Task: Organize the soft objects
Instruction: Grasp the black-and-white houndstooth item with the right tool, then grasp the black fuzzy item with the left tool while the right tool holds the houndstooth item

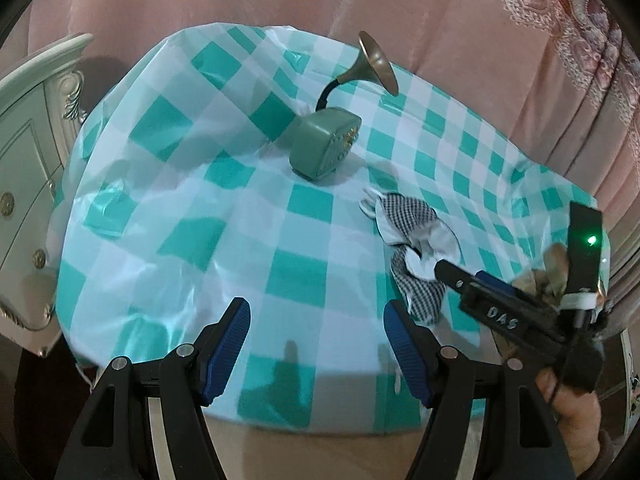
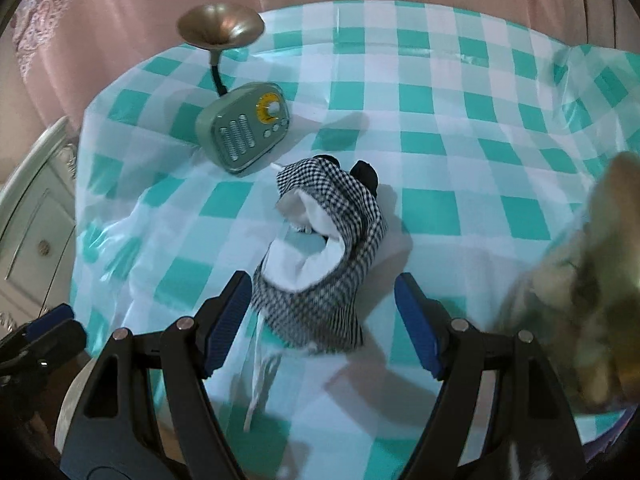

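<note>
On the checked tablecloth (image 2: 440, 152) near the radio (image 2: 244, 132) lies the houndstooth cloth (image 2: 328, 240), just ahead of the right gripper (image 2: 324, 320), jaws wide, empty. Left gripper (image 1: 316, 348) is likewise spread, the cloth off to its right.

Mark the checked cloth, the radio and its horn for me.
checked cloth (image 2: 320, 304): right wrist view, on its houndstooth outer side near the front.
radio (image 2: 240, 136): right wrist view, on the speaker grille.
horn (image 2: 220, 28): right wrist view, inside the brass bell.
</note>
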`<control>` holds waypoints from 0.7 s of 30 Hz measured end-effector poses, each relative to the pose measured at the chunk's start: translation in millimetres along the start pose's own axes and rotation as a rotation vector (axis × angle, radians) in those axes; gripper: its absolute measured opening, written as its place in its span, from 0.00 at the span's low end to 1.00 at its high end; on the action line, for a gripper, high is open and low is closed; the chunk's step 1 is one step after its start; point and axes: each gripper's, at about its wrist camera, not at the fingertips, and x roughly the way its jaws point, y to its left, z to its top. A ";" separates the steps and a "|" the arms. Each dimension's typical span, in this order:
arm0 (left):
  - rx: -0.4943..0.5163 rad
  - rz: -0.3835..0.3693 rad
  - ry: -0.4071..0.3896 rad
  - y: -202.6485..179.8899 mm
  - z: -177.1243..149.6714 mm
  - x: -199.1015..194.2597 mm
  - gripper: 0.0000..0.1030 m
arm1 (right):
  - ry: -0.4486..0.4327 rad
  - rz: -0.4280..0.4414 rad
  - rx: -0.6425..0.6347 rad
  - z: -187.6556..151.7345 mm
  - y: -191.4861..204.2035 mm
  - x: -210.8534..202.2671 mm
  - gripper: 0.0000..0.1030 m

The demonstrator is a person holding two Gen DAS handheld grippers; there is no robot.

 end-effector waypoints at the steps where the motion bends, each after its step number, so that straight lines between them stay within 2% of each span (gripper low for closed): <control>1: 0.000 0.003 -0.002 0.0 4.6 2.7 0.68 | 0.000 -0.005 0.000 2.2 0.3 5.7 0.74; 9: 0.019 0.015 -0.020 -7.2 36.4 24.7 0.68 | 0.011 -0.054 0.004 5.7 -6.1 40.1 0.72; 14: 0.003 0.008 -0.005 -13.2 50.1 47.7 0.68 | 0.013 -0.040 0.003 2.4 -8.6 47.1 0.35; 17: 0.000 0.005 0.008 -19.2 56.1 64.7 0.68 | -0.022 -0.053 0.002 2.9 -10.4 40.6 0.20; 21: -0.024 -0.002 0.022 -20.8 58.1 85.6 0.68 | -0.080 -0.063 0.023 6.7 -16.5 28.8 0.16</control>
